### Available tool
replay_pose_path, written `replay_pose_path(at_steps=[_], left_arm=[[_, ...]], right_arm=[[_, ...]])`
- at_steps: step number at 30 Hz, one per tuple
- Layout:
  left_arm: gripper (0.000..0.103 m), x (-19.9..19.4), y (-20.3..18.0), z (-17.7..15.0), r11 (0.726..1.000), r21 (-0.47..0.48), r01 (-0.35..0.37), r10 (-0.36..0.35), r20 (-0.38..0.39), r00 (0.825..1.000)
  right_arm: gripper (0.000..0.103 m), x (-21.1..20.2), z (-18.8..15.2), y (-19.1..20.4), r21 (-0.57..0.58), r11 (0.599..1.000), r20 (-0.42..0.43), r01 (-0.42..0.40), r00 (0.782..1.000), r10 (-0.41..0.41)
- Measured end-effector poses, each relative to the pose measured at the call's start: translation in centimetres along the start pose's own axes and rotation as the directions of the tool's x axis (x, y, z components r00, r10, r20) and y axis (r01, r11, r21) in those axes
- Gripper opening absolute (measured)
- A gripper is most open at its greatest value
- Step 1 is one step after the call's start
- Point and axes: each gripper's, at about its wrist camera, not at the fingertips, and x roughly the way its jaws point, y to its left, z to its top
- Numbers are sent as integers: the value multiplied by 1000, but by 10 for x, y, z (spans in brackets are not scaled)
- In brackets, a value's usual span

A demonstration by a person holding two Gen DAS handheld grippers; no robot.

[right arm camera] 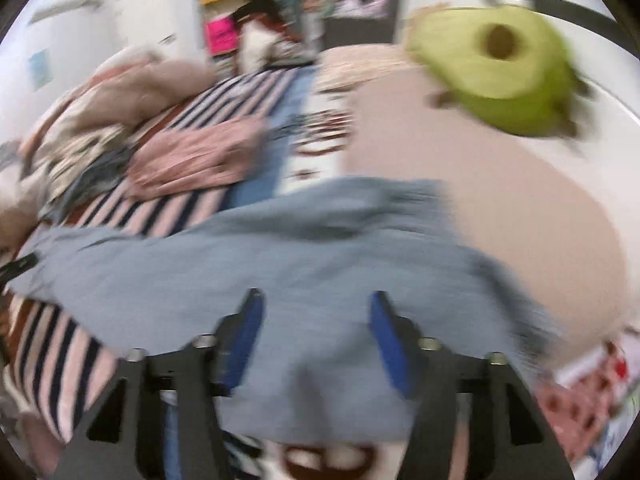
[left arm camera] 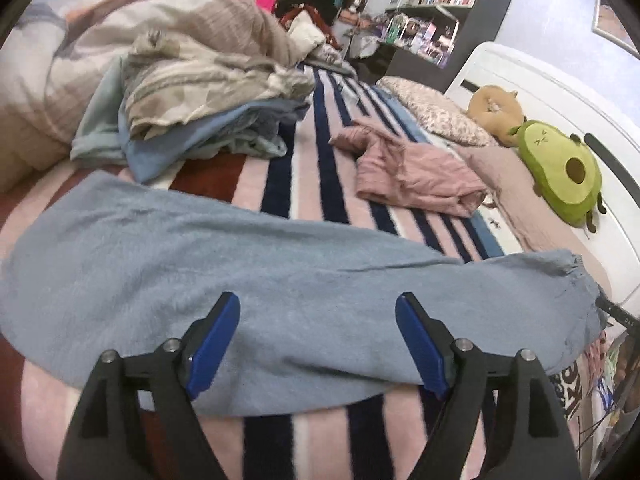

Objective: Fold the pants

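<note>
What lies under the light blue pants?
The light blue pants lie on the striped blanket, with one end over a beige pillow. The bed beneath them is covered.

We see even, soft indoor light, no glare, only faint shadows. Left wrist view sharp beyond jaws: light blue fleecy pants (left arm camera: 248,280) crisp, far grey bookshelf (left arm camera: 440,12) slightly soft. Right wrist view smeared throughout; green avocado-shaped plush toy (right arm camera: 496,72) beyond jaws streaked. Both frames bulge, dark vignette at corners.
</note>
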Motion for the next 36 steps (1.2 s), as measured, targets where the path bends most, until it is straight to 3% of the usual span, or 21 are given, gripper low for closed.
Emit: replay_pose_path(at_steps=[2, 4, 6, 12, 15, 16, 17, 18, 21, 30, 34, 36], left_arm=[[83, -7, -4, -1, 1000, -18, 1, 0, 21, 1000], [83, -11, -8, -5, 999, -40, 6, -4, 29, 1000], [83, -10, -12, -10, 999, -50, 3, -2, 22, 1000], [83, -10, -39, -21, 1000, -22, -6, 6, -10, 1000], [83, -19, -52, -22, 1000, -3, 2, -2, 3, 1000], [83, -21, -55, -22, 1000, 4, -1, 0, 5, 1000], [83, -23, -58, -23, 1000, 12, -5, 5, 5, 1000], [83, -25, -60, -23, 1000, 17, -9, 9, 4, 1000], [83, -27, -63, -25, 1000, 18, -8, 8, 1, 1000], [83, -38, -61, -37, 999, 32, -21, 21, -10, 1000], [83, -40, -61, -41, 1000, 23, -8, 9, -12, 1000], [83, -41, -64, -43, 1000, 30, -3, 4, -11, 1000]], right_arm=[[62, -13, -9, -26, 39, 997, 21, 62, 998, -63], [68, -22, -20, -48, 80, 993, 25, 88, 996, -91], [79, -25, -34, -67, 123, 990, 14, 71, 997, -74], [80, -22, -46, -87, 128, 992, 79, 8, 997, -18], [81, -7, -39, -93, 150, 988, 46, -33, 999, 26], [80, -4, -38, -92, 158, 986, 49, -43, 998, 36], [72, -5, -38, -93, 162, 985, 63, -58, 997, 49], [52, -6, -38, -92, 158, 985, 72, -74, 995, 63], [33, -7, -41, -88, 152, 979, 61, -134, 990, 126], [30, -44, -69, -107, 234, 971, 116, -54, 993, 27], [46, -38, -74, -106, 225, 971, 65, -77, 996, 64], [77, -42, -75, -109, 240, 966, 97, -101, 992, 80]])
